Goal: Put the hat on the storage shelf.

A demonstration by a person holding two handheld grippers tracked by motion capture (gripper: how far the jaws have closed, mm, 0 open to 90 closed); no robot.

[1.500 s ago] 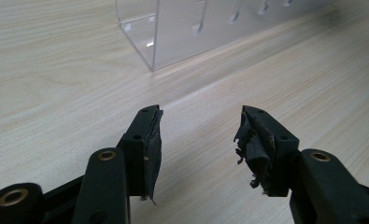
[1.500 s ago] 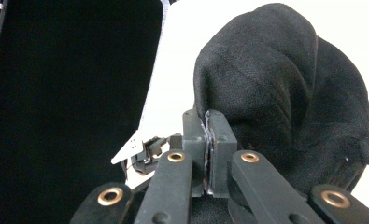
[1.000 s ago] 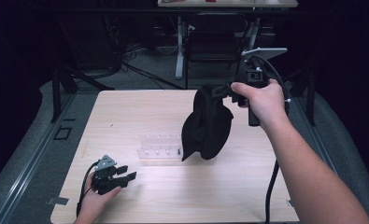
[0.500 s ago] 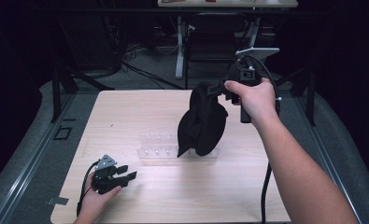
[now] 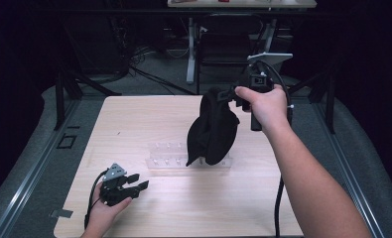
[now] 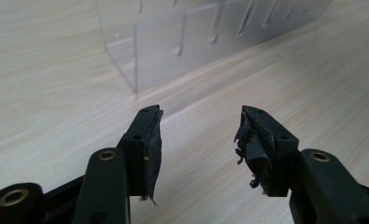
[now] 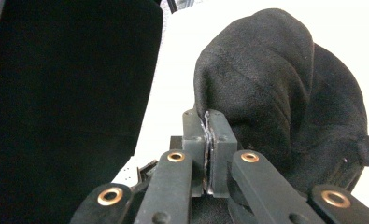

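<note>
Pale wood table (image 5: 149,124), clear acrylic rack (image 5: 166,154), dark room, cables behind

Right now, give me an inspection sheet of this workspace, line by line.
Surface: light wooden table, bare around the items.
Job's things: black cap hanging above the table over the clear acrylic rack, which stands mid-table.
Clutter: nothing seen.
Grippers: right tongs shut on the cap's edge, held high; left tongs open, with nothing between them, low near the table's front left, pads frayed.
Cables: one trails from each gripper.
Surroundings: dark room, grey floor, table legs behind.
</note>
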